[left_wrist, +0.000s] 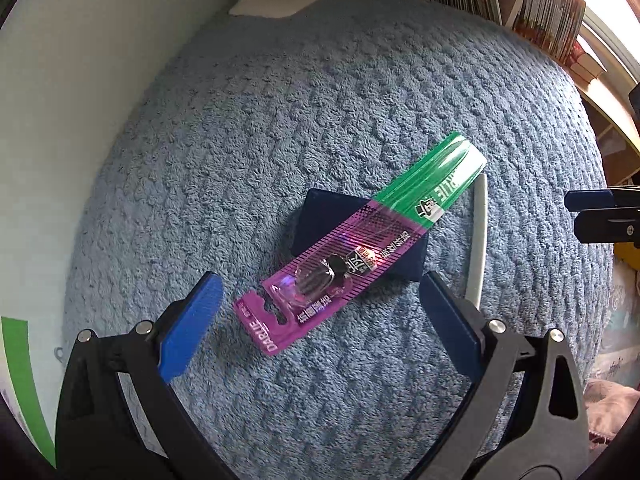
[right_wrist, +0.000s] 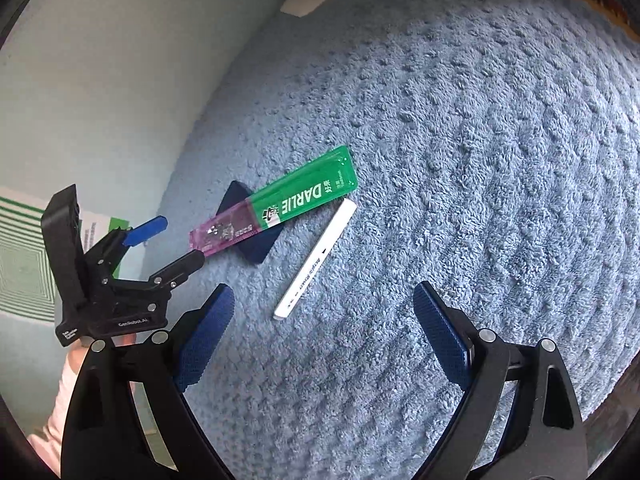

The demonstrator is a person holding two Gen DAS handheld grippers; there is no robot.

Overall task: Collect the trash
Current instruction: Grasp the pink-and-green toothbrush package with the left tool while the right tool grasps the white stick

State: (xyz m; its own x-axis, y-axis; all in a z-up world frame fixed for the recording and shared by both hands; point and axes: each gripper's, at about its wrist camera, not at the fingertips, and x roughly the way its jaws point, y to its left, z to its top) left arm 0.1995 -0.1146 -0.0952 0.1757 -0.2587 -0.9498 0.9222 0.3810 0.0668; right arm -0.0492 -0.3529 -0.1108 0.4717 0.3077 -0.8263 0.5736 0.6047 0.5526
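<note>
The toothbrush package (left_wrist: 352, 248), purple at its hanger end and green at the other, lay flat on the blue fleece blanket (left_wrist: 280, 120), its middle resting across a dark navy flat object (left_wrist: 320, 216) that propped it slightly. Just beside the package's green end lay a white pen-like stick (right_wrist: 316, 266), roughly parallel to it. The left gripper (left_wrist: 320, 312) hovered over the package's purple end with jaws spread wide and nothing between them; the right gripper (right_wrist: 324, 340) hung nearer the stick, well clear of the package, its jaws likewise wide apart and empty. The thin, slick card looked hard to pinch from above: closing on it flat could snag the fleece or skid the package off the navy object. A careless approach might also nudge the stick or lift the navy object along with it.
</note>
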